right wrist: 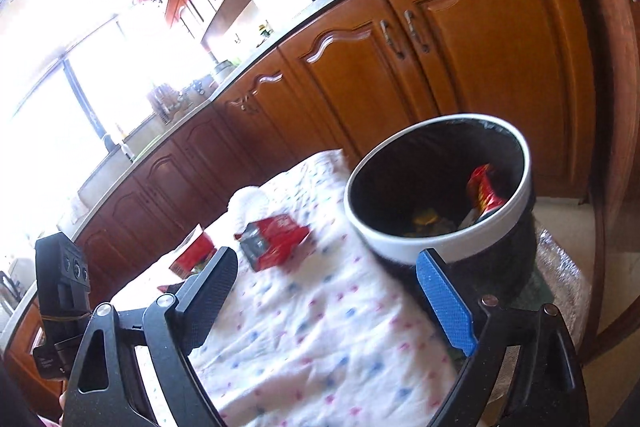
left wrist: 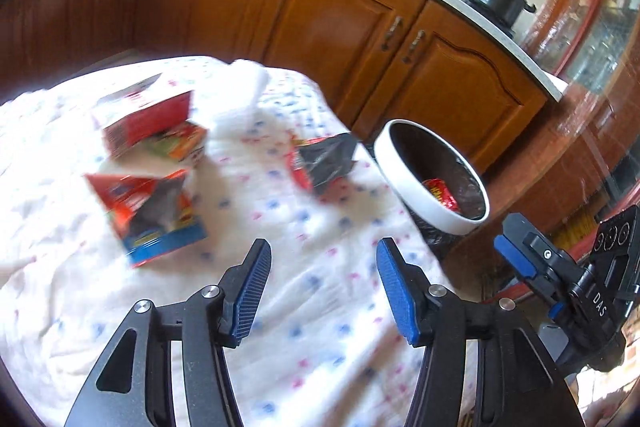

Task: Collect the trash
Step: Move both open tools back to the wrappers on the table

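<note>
White letters "DAS" on the black body of the right gripper (left wrist: 516,255), seen in the left wrist view, printing on the snack packets (left wrist: 156,215) on the cloth too blurred to read, no other legible text

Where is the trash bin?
The trash bin stands beside the table's right edge in the left wrist view, before the wooden cabinets, nearest the red and black wrapper.

Desk (left wrist: 320,307) under a white dotted cloth (left wrist: 100,307)

Three opened snack cartons (left wrist: 152,215) and a torn red-and-black wrapper (left wrist: 324,159) lie on the cloth, apart.
</note>
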`<state>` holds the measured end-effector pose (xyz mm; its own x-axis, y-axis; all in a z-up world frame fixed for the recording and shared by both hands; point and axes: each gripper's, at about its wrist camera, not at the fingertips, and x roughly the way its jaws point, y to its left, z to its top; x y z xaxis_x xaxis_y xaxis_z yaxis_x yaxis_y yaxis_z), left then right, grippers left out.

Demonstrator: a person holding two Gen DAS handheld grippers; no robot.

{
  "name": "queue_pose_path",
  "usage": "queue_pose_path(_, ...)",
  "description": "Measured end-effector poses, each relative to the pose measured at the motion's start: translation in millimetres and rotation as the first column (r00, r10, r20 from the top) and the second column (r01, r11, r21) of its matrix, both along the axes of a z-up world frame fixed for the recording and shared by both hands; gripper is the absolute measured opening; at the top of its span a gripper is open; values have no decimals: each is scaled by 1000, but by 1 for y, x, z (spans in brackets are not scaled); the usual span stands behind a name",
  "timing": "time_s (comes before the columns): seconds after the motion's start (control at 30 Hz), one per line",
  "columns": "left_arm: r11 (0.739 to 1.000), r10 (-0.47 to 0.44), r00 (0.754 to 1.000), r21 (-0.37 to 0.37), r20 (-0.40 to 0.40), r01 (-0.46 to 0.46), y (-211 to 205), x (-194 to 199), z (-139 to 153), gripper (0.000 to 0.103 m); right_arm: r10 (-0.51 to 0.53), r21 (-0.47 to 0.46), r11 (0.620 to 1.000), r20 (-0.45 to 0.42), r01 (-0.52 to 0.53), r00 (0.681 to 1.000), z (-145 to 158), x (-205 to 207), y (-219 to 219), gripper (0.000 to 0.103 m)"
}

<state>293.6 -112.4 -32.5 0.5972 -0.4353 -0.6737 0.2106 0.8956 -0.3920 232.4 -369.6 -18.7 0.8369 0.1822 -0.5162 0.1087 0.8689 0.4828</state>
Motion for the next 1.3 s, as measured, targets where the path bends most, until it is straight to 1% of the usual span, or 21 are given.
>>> queue_pose_path(0.3,996,91,996,-5,-11,-91,62,-37,8,54,79,26,997,-37,-78,996,-16,-5,45,93)
queue_pose_path(0.53,990,137,990,-17,-30,-137,88,-48,7,54,118,14,993,-57,-117,991,-21,-5,70,93)
queue_pose_path(0.73,988,150,988,-20,-38,-151,95,-42,8,54,133,0,991,-73,-133,988,-23,0,80,93)
queue_pose_path(1.0,987,157,986,-14,-48,-158,92,-27,6,54,147,-14,989,-83,-149,986,-23,15,82,93)
queue_pose_path(1.3,983,184,981,4,-62,-184,90,1,-3,53,140,-34,989,-87,-144,986,-21,48,77,92)
